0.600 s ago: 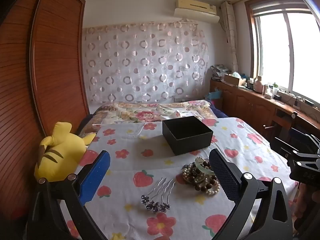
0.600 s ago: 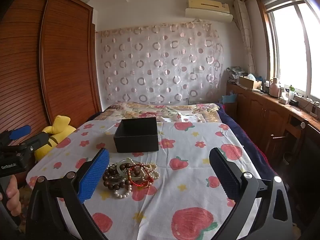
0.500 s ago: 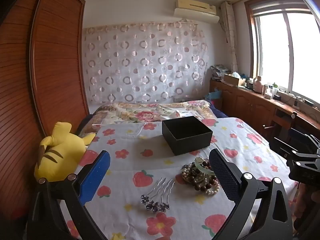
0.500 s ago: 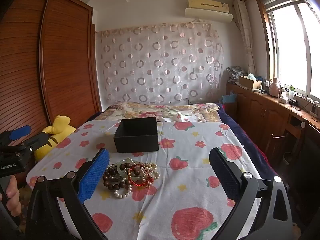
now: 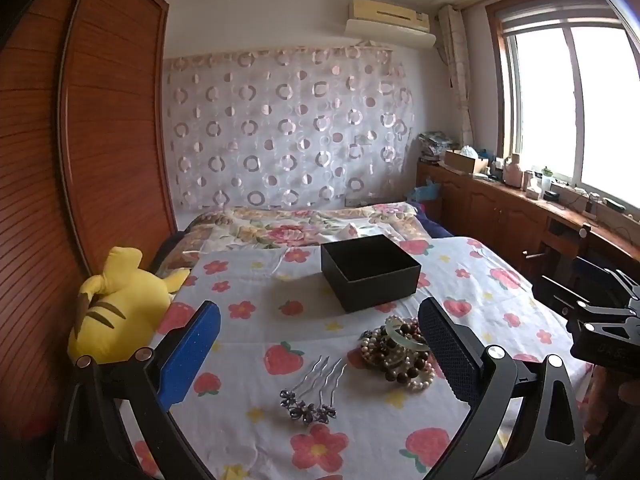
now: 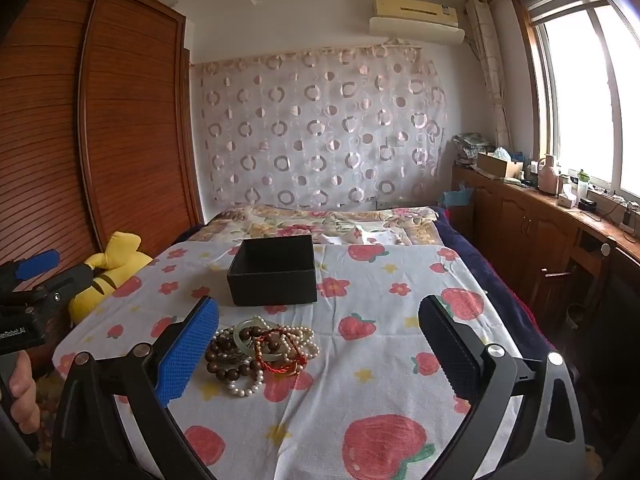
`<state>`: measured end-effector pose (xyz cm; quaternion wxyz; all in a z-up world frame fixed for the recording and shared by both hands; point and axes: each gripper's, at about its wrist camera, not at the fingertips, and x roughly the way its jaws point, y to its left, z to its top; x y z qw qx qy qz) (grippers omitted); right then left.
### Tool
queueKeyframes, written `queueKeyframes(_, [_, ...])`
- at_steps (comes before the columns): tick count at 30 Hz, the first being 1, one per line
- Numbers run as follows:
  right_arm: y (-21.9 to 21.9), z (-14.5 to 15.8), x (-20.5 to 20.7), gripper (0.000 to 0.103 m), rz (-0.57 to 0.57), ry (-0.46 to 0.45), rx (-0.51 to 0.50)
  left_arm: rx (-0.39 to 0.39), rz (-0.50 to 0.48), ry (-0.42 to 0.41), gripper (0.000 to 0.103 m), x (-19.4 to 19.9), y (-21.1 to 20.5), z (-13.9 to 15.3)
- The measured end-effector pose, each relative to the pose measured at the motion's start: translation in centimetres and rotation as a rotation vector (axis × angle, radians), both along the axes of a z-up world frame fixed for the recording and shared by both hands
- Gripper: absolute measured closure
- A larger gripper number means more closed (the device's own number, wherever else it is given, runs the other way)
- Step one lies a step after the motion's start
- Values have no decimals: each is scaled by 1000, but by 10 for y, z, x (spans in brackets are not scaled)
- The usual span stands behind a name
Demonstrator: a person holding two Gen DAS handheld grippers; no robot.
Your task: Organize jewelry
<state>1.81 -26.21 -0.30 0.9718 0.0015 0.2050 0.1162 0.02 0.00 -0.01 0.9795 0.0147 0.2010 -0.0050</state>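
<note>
Left wrist view: the left gripper (image 5: pixel 318 330) is held spread wide with nothing between its jaws, above the silver flower-headed hairpins (image 5: pixel 311 394) lying on the strawberry-print bedsheet (image 5: pixel 248 288); just to their right the heap of pearl and dark wooden bead bracelets with a pale green bangle (image 5: pixel 400 354) is seen; the open black square cardboard box (image 5: pixel 370 272) stands beyond. The right gripper (image 6: pixel 318 330) is likewise spread and empty over that heap; one piece should be pinched low and lifted cleanly, so that tangled strands are not dragged.
</note>
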Motion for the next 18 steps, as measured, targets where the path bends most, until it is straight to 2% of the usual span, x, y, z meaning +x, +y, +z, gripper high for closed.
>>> queueKeyframes(18, [1, 4, -3, 2, 1, -10, 0, 1, 1, -9, 7, -5, -8, 9])
